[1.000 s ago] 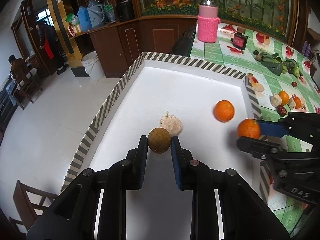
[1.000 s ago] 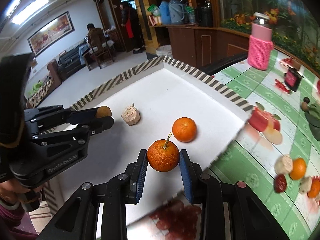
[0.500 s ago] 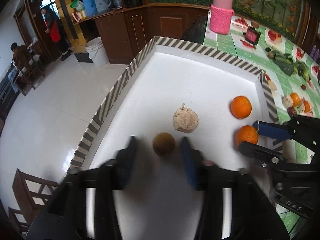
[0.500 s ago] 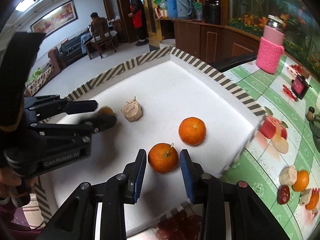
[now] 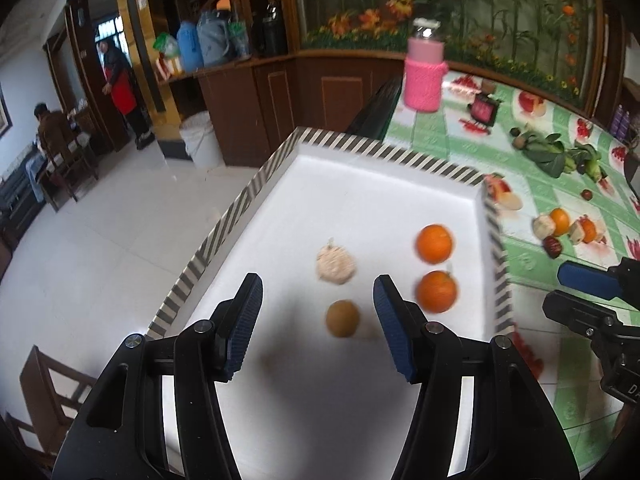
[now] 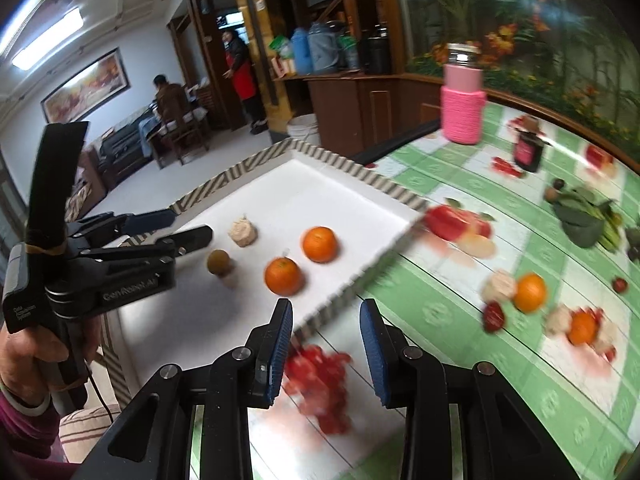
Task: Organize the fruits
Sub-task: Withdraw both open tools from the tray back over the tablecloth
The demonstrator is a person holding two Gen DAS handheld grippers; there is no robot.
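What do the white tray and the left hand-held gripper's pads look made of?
White tray: looks like matte foam or plastic board, thick plain white walls, striped tape along the rim; uncertain. Left hand-held gripper pads: seemingly blue ribbed rubber, fine ridges visible, mounted on glossy black plastic arms.

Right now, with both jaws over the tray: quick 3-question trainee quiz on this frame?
1. True or false: the left gripper is shut on the brown fruit.
2. How many oranges lie in the white tray?
A) one B) two C) three
3. Fill in: the pale lumpy fruit lies beside the ____ fruit, both loose on the tray floor.

Key
1. False: its jaws stand apart, having just been opening, and the fruit sits loose between them.
2. B: the far orange and the stemmed orange. The right gripper is open and empty.
3. brown
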